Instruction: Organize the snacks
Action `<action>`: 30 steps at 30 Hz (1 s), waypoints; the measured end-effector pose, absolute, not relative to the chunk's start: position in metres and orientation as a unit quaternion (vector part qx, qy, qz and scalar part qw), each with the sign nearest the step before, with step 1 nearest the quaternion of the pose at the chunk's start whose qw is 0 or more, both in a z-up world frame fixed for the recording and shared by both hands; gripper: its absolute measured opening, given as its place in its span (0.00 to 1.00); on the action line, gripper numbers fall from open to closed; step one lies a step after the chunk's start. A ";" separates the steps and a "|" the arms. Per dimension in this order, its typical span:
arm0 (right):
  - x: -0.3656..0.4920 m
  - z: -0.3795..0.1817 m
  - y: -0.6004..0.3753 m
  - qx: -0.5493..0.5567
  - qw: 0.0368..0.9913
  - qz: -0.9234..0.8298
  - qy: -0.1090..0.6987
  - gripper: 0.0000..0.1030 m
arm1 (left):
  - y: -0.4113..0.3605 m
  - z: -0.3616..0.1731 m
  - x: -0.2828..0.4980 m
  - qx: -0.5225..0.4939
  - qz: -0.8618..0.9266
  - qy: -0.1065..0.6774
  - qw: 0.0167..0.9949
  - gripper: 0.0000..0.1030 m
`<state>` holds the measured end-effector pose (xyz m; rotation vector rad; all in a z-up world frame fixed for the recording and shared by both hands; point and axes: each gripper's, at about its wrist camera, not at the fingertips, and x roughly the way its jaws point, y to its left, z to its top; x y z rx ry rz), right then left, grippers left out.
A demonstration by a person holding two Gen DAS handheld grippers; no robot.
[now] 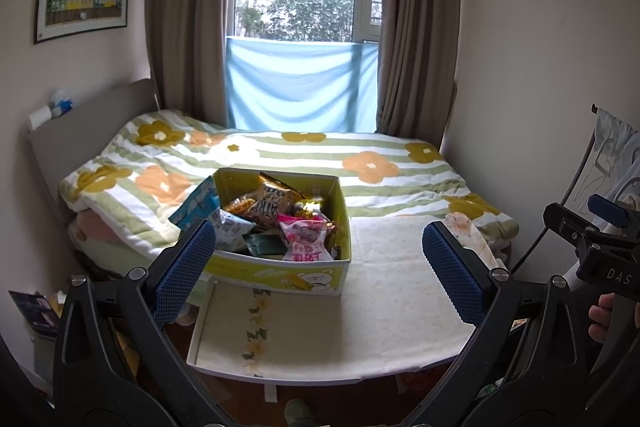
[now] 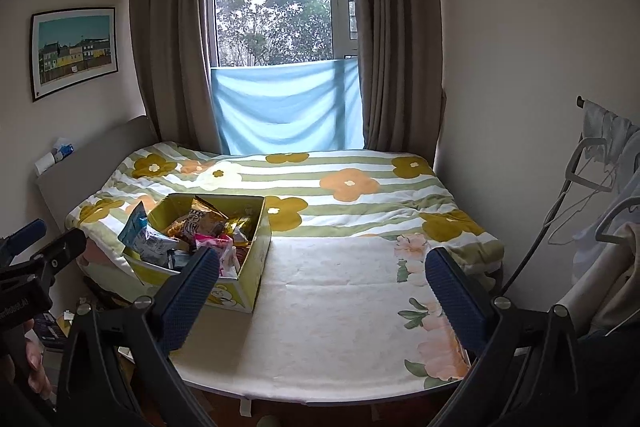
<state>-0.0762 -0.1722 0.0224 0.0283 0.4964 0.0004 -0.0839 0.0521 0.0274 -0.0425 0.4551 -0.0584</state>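
Yellow cardboard box (image 1: 280,269) of mixed snack packets (image 1: 280,223), lid off, on the cream cloth-covered surface (image 1: 400,307) at the foot of a flower-quilted bed (image 2: 360,187). Left gripper (image 1: 318,273) and right gripper (image 2: 322,295): both spread wide, empty, short of the box.

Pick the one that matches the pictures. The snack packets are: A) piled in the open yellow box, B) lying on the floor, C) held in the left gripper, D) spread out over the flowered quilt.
A: the snack packets sit heaped inside the open yellow box on the cloth-covered surface, while the left gripper and right gripper are both open and hold nothing.
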 end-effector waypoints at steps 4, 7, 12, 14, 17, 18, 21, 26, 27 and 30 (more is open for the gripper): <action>-0.076 0.022 -0.172 0.015 0.969 -0.001 0.245 0.99 | 0.051 0.025 -0.082 -0.021 -0.027 0.228 0.973 1.00; -0.076 0.022 -0.172 0.016 0.969 -0.001 0.246 0.99 | 0.050 0.024 -0.081 -0.020 -0.026 0.229 0.973 1.00; -0.073 0.020 -0.174 0.018 0.968 -0.002 0.251 0.99 | 0.050 0.024 -0.079 -0.019 -0.025 0.231 0.973 1.00; -0.072 0.019 -0.174 0.018 0.967 -0.003 0.253 0.99 | 0.050 0.023 -0.078 -0.019 -0.026 0.232 0.972 1.00; -0.070 0.019 -0.174 0.018 0.967 -0.004 0.255 0.99 | 0.050 0.023 -0.076 -0.019 -0.026 0.233 0.972 1.00; -0.069 0.019 -0.174 0.017 0.967 -0.005 0.256 0.99 | 0.050 0.023 -0.075 -0.019 -0.026 0.233 0.972 1.00; -0.069 0.020 -0.174 0.017 0.967 -0.006 0.255 0.99 | 0.050 0.023 -0.074 -0.019 -0.027 0.233 0.972 1.00; -0.068 0.020 -0.174 0.017 0.966 -0.007 0.258 0.99 | 0.050 0.021 -0.071 -0.018 -0.028 0.238 0.971 1.00; -0.068 0.019 -0.175 0.017 0.966 -0.007 0.258 0.99 | 0.050 0.020 -0.070 -0.018 -0.029 0.240 0.970 1.00; -0.068 0.019 -0.175 0.017 0.966 -0.007 0.258 0.99 | 0.050 0.018 -0.067 -0.017 -0.031 0.242 0.970 1.00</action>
